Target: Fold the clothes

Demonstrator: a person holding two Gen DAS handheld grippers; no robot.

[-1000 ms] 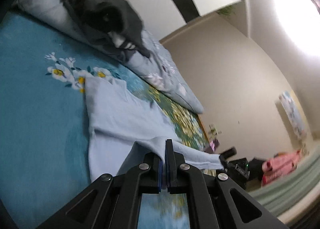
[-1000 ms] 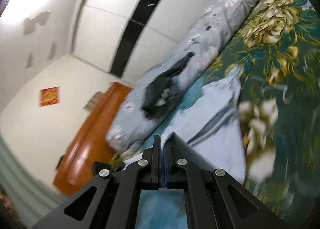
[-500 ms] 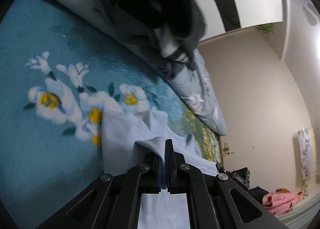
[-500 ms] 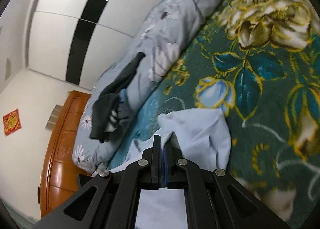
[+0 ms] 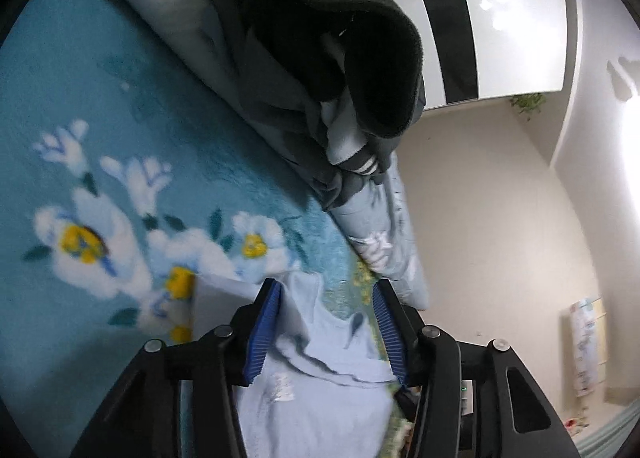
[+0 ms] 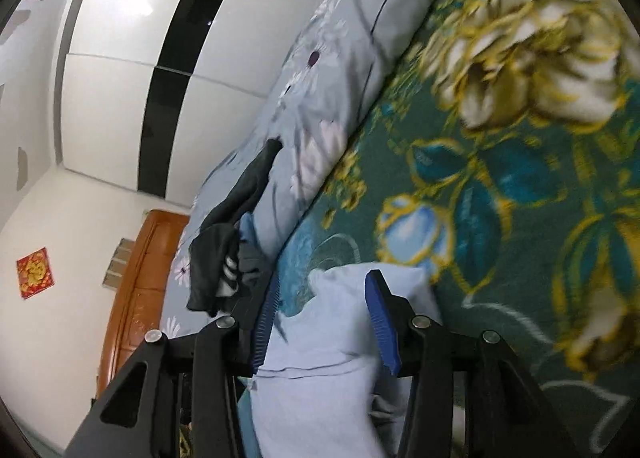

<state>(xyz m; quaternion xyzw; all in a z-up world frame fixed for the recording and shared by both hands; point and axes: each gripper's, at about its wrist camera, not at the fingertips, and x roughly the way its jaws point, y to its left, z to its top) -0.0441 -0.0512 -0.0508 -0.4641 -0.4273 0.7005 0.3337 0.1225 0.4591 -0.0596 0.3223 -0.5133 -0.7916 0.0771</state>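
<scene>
The pale-blue cotton garment (image 5: 320, 398) lay folded on the teal floral blanket (image 5: 100, 117). Both the left gripper (image 5: 326, 328) and right gripper (image 6: 320, 318) were spread wide, gripping nothing — best lifted straight clear, so the fold was left undisturbed.

Lying flat on floral blanket (image 5: 80, 97): pale blue garment (image 5: 320, 398), folded over w/ soft creases, edge toward dark clothes pile (image 5: 340, 49). Showing again in right wrist view (image 6: 320, 370), rounded folded corner forward.
</scene>
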